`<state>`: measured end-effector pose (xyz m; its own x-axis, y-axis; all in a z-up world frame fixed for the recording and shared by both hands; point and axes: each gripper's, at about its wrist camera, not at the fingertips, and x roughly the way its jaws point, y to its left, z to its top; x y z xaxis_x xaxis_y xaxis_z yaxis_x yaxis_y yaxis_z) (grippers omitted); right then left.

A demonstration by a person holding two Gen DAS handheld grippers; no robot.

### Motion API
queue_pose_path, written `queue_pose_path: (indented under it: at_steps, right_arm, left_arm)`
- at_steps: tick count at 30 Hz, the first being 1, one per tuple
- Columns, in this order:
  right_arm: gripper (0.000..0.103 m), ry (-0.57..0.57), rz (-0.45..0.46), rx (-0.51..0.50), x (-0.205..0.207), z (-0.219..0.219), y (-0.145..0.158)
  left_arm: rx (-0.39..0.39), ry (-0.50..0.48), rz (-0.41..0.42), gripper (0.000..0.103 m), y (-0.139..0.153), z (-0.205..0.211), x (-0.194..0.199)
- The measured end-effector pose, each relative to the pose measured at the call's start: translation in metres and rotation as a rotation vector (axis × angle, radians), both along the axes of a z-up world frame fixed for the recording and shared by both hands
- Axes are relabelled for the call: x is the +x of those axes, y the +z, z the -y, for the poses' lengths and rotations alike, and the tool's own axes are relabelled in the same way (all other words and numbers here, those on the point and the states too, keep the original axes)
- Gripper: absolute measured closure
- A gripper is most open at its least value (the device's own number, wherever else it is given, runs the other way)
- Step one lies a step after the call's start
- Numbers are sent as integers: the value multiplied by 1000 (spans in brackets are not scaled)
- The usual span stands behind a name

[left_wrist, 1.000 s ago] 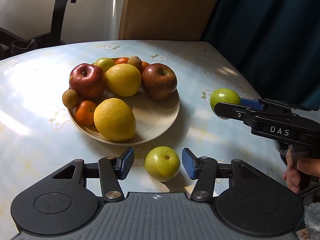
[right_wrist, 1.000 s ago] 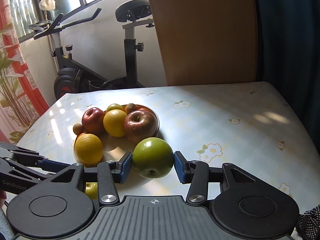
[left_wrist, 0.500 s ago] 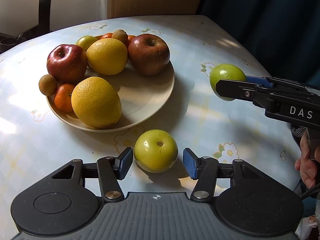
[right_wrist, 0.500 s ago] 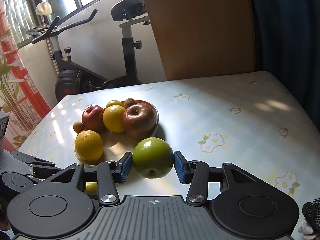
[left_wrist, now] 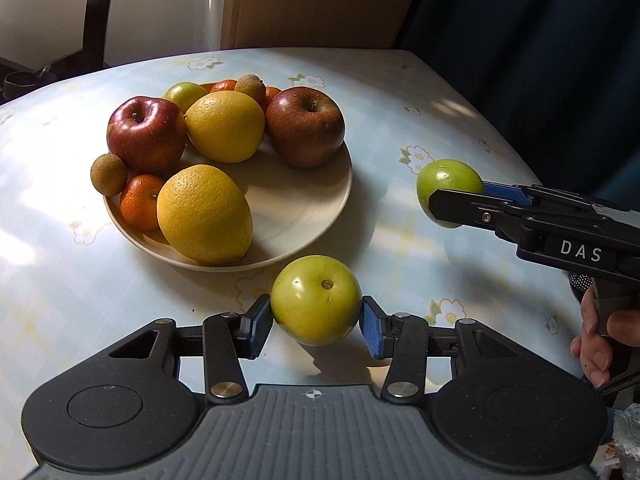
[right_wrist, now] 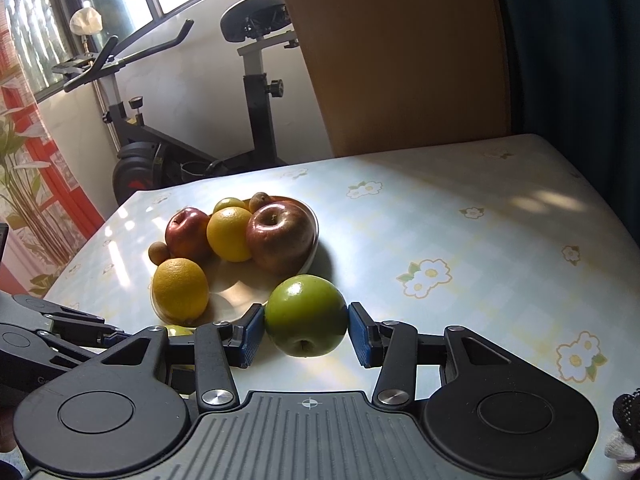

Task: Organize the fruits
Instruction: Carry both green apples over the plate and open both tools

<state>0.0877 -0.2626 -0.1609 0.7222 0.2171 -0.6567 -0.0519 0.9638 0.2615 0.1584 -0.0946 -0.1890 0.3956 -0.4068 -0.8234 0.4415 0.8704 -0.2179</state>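
Note:
A cream plate (left_wrist: 320, 208) holds two red apples, two large yellow citrus fruits, small oranges, a small green fruit and brown longans. It also shows in the right wrist view (right_wrist: 312, 240). My left gripper (left_wrist: 316, 326) is shut on a yellow-green apple (left_wrist: 316, 304) just in front of the plate's near rim. My right gripper (right_wrist: 306, 334) is shut on a darker green apple (right_wrist: 306, 314), right of the plate. That apple (left_wrist: 448, 182) and the right gripper (left_wrist: 452, 196) also show in the left wrist view.
The table (left_wrist: 400, 120) has a pale flowered cloth. A wooden chair back (right_wrist: 404, 52) stands at its far edge, with a dark curtain to the right. An exercise bike (right_wrist: 200, 112) stands beyond the table on the left.
My left gripper has closed from open around the yellow-green apple onto it. The right gripper keeps its hold on the green apple and has shifted only slightly.

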Motion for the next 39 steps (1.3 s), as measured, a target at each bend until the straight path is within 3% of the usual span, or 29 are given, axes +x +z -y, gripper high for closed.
queue_pose_path:
  at_steps: [4, 11, 20, 39]
  right_arm:
    - [61, 21, -2, -17, 4, -5, 0]
    - [61, 121, 5, -67, 20, -31, 1]
    - [61, 202, -10, -72, 53, -58, -4]
    - [61, 201, -72, -66, 80, -65, -27]
  left_arm:
    - [-22, 3, 69, 54, 27, -7, 3]
    - [-23, 64, 157, 54, 64, -22, 43]
    - [26, 85, 107, 54, 49, -20, 85]
    - [31, 74, 54, 53, 30, -20, 94]
